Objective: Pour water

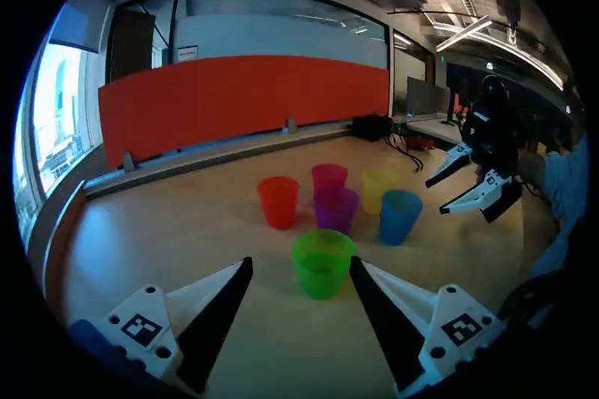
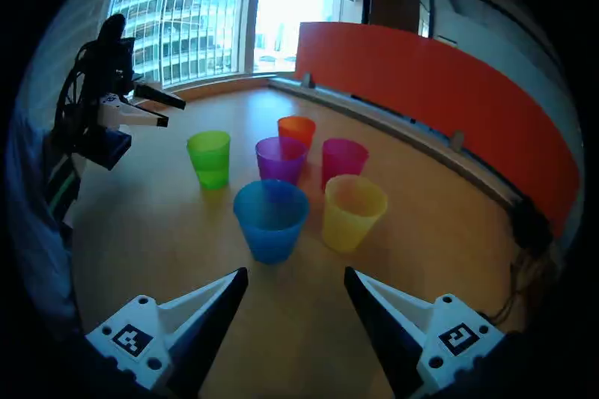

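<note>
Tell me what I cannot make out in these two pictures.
Left gripper view: the yellow cup is partly hidden behind the blue cup.
Right gripper view: the purple cup hides the lower part of the orange cup.
Both views: whether any cup holds water is too unclear to tell.

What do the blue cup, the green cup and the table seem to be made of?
The blue cup and green cup: probably translucent plastic, since light glows through their thin walls. The table: smooth light wood or laminate, slightly glossy; I cannot tell which.
</note>
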Motion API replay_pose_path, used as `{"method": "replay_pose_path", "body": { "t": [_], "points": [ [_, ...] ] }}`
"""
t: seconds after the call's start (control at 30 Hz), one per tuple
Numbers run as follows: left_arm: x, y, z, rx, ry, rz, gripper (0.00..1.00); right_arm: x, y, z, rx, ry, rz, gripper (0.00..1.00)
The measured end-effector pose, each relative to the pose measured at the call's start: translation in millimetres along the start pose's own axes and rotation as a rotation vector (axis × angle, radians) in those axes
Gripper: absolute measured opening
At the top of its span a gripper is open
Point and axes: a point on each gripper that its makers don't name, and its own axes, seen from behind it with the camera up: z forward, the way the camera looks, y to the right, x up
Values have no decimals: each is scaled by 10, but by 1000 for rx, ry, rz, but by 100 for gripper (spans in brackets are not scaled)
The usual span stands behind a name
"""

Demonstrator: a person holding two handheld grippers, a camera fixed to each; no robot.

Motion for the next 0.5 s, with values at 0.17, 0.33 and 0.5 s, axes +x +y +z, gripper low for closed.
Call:
{"method": "replay_pose_path", "body": {
  "t": [0.17,0.33,0.5],
  "points": [
    [129,-67,-87,49,48,-15,96,29,144,-218,-65,49,31,100],
    [273,-216,-171,140,108,-28,96,118,304,-422,-149,113,60,100],
    [398,-324,-279,222,168,-39,96,219,472,-586,-235,181,94,100]
  ]
}}
